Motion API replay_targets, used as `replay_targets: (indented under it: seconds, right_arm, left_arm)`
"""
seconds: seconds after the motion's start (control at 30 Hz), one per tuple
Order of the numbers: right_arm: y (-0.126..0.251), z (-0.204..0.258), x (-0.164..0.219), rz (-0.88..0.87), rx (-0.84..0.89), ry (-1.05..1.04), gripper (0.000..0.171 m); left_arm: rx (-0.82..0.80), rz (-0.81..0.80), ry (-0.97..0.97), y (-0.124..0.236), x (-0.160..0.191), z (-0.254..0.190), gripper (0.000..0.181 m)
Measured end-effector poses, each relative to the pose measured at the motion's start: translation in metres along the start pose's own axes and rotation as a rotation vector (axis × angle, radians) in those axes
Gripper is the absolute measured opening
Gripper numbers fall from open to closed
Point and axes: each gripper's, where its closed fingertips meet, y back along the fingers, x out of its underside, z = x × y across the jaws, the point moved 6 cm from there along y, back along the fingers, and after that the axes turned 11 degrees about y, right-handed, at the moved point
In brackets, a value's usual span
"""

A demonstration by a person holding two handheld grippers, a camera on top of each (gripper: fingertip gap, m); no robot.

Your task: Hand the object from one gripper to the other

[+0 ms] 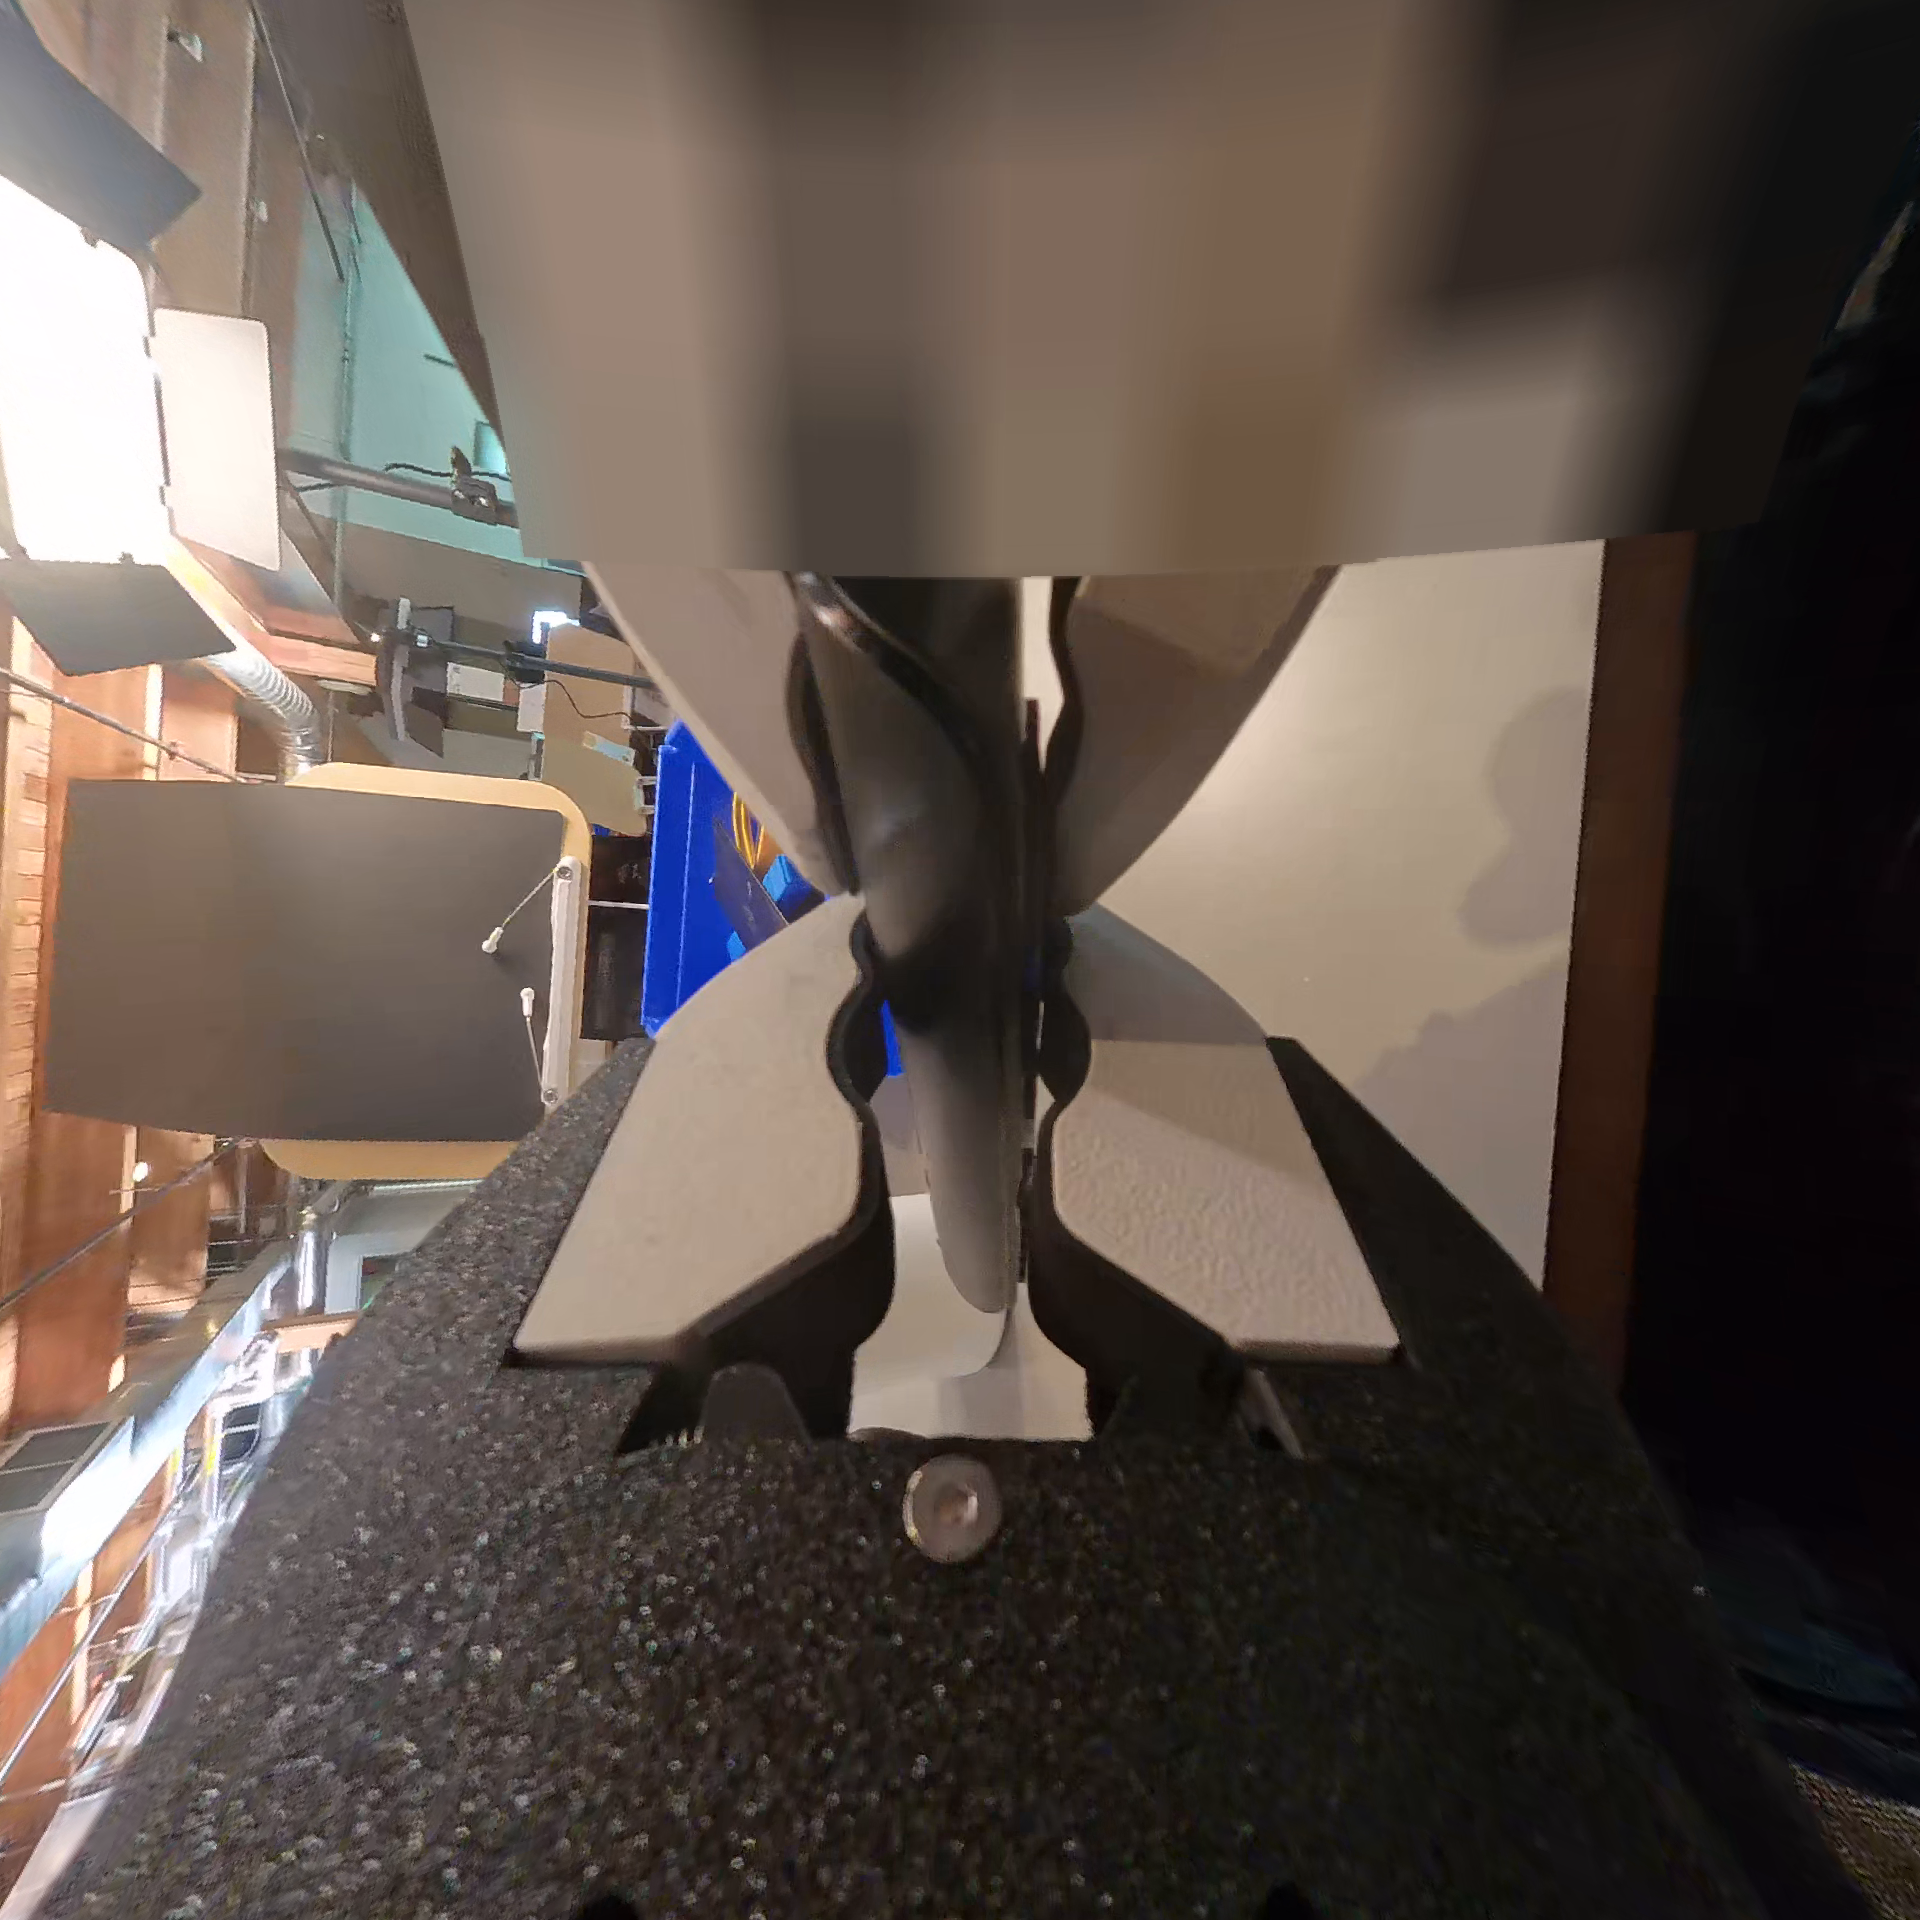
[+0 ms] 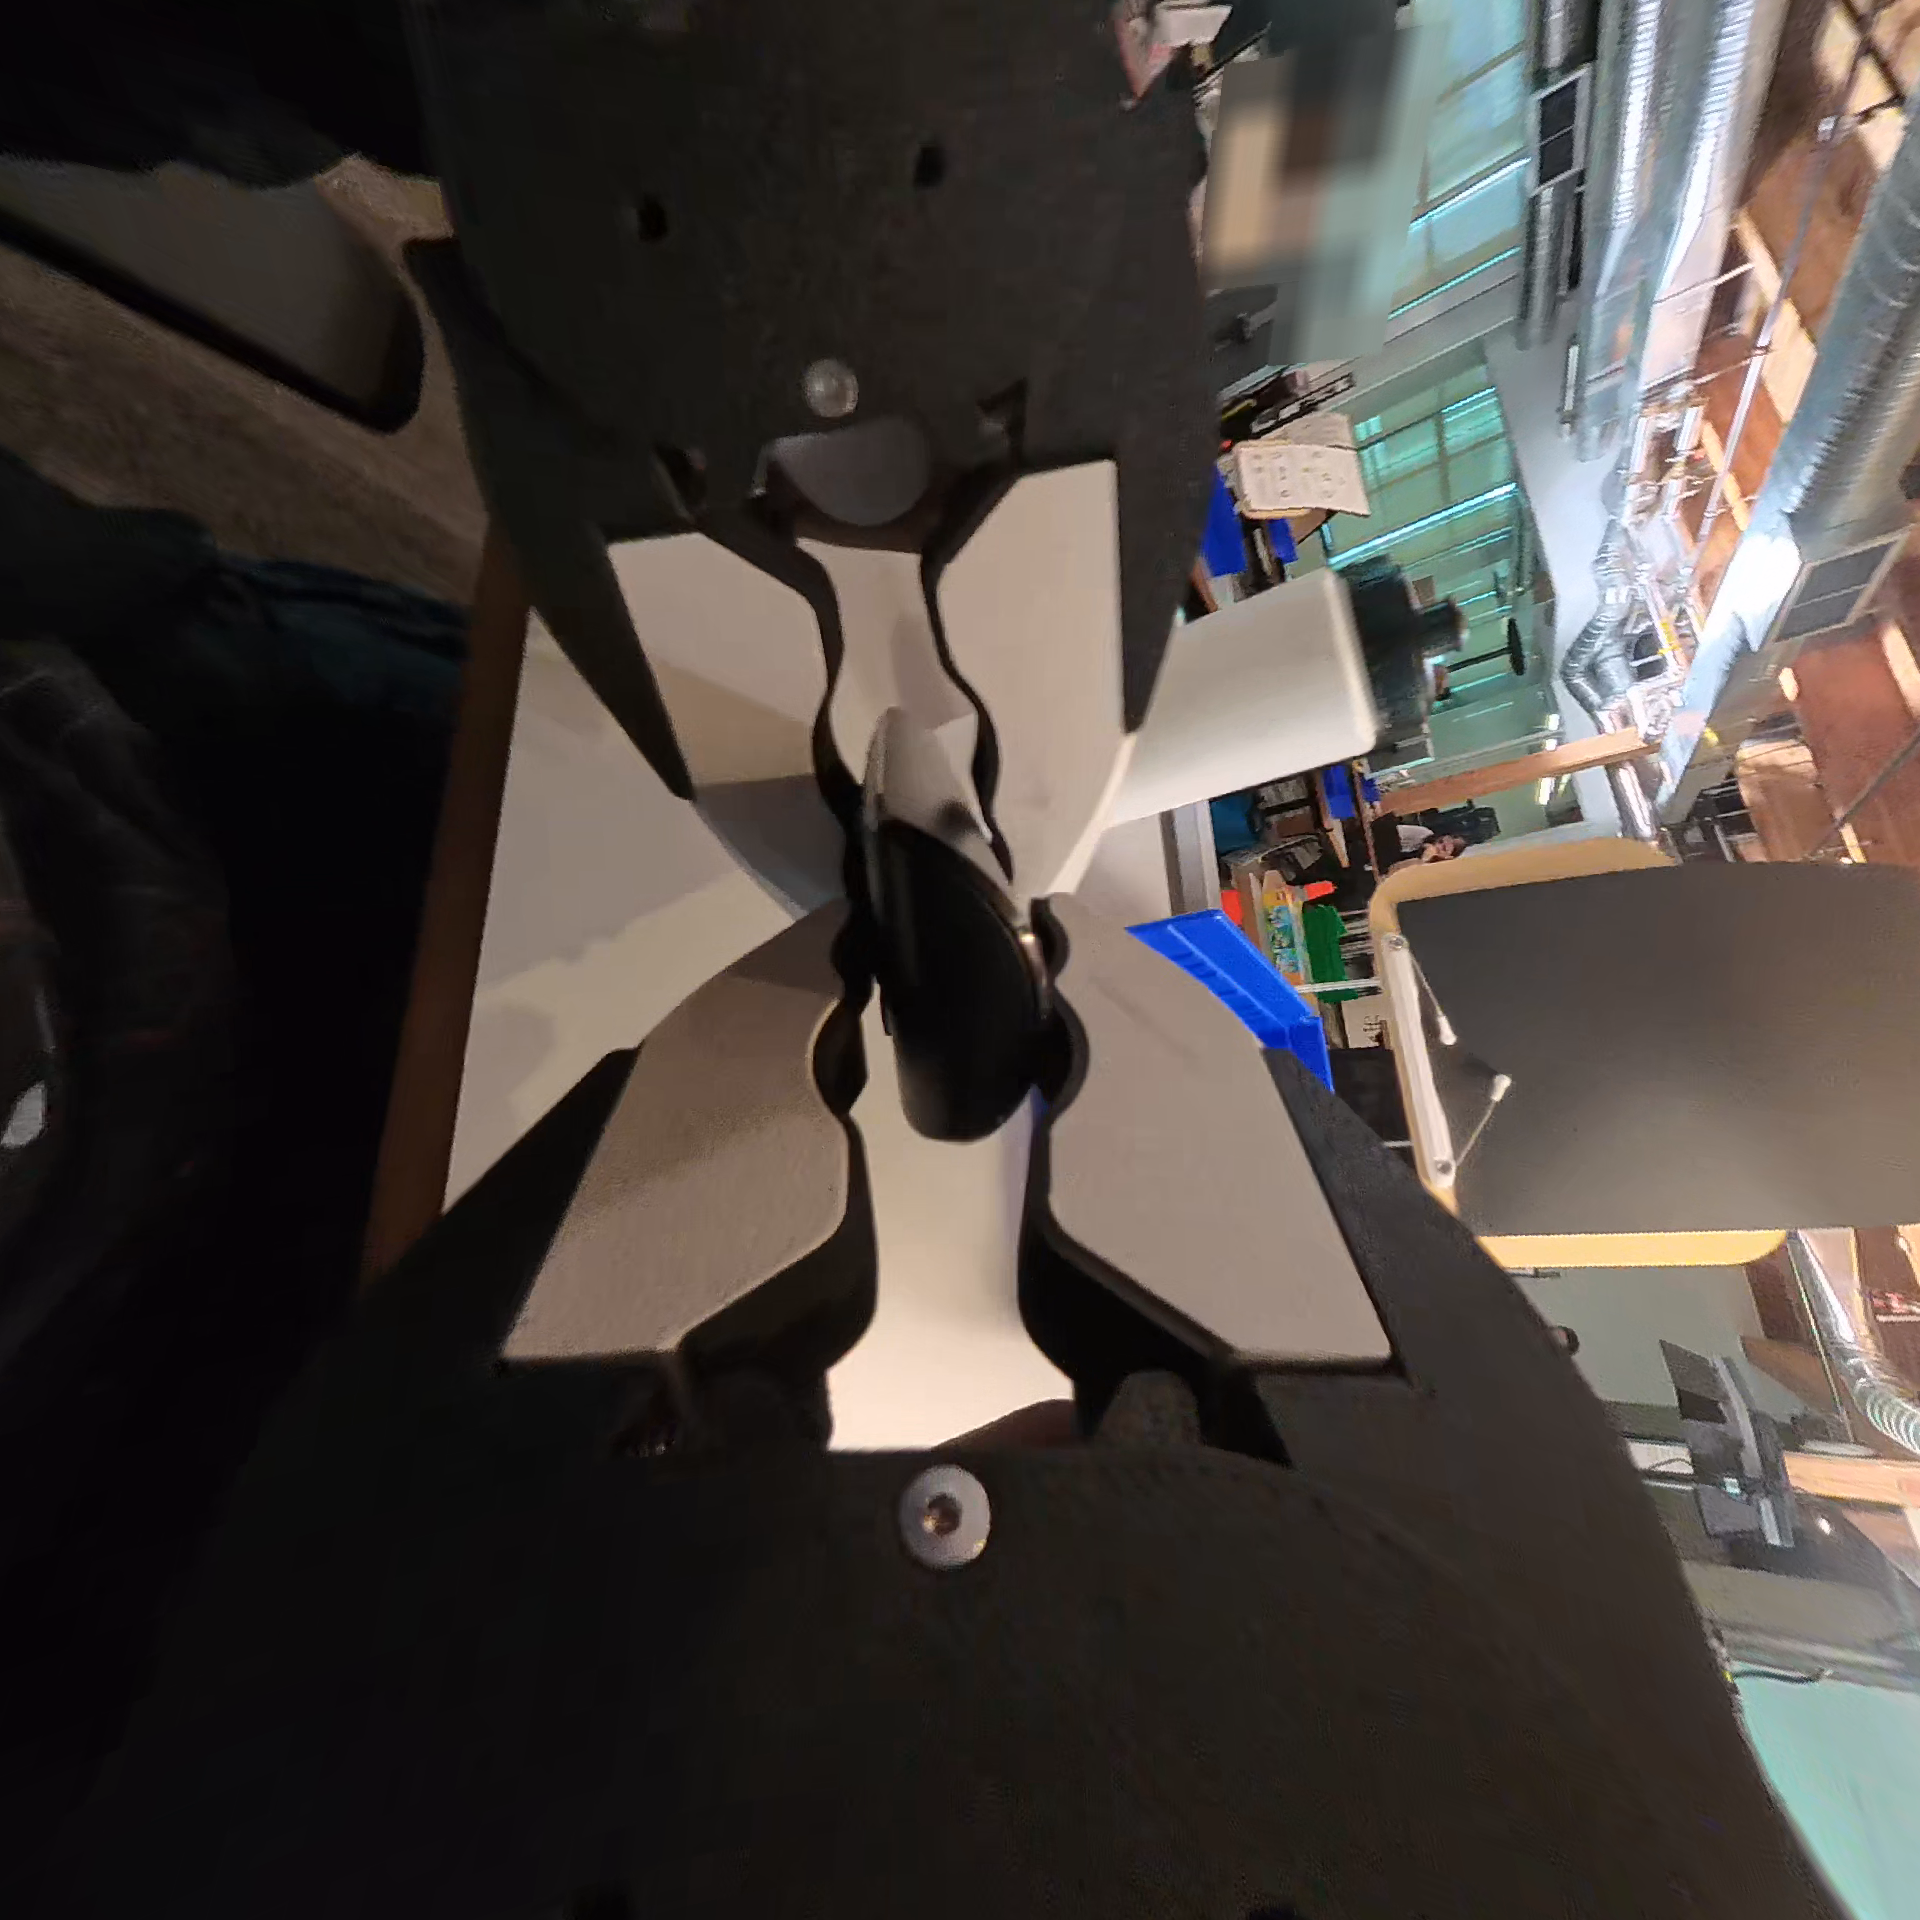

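The object is a flat, elongated piece with a pale grey end [image 1: 961,1164] and a black end [image 2: 956,1008]. My left gripper [image 1: 956,940] is shut on its pale end, which lies between my fingers. My right gripper [image 2: 945,930] is shut on its black end. The two grippers meet tip to tip over the white table [image 1: 1351,831]. The right gripper [image 1: 940,873] comes in from above in the left wrist view. The left gripper [image 2: 914,800] comes in from above in the right wrist view and pinches the pale end [image 2: 914,753]. The object's middle is hidden by fingertips.
Both views are turned sideways. The white table [image 2: 582,883] has a wooden edge. A blue bin [image 1: 686,883] [image 2: 1226,966] stands past the grippers, beside a black panel with a tan rim [image 1: 291,956] [image 2: 1662,1039]. A bright studio light [image 1: 73,416] shines nearby. A person's dark clothing [image 2: 156,935] is close behind. My left and right fingertips are right by each other.
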Motion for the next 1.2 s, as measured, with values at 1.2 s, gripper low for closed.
replay_targets:
  seconds: [1.2]
  right_arm:
    - [0.064, -0.070, 0.061, -0.937, 0.205, -0.928, 0.024]
  left_arm:
    - [0.503, -1.126, 1.726, -0.021, 0.028, 0.061, 0.095]
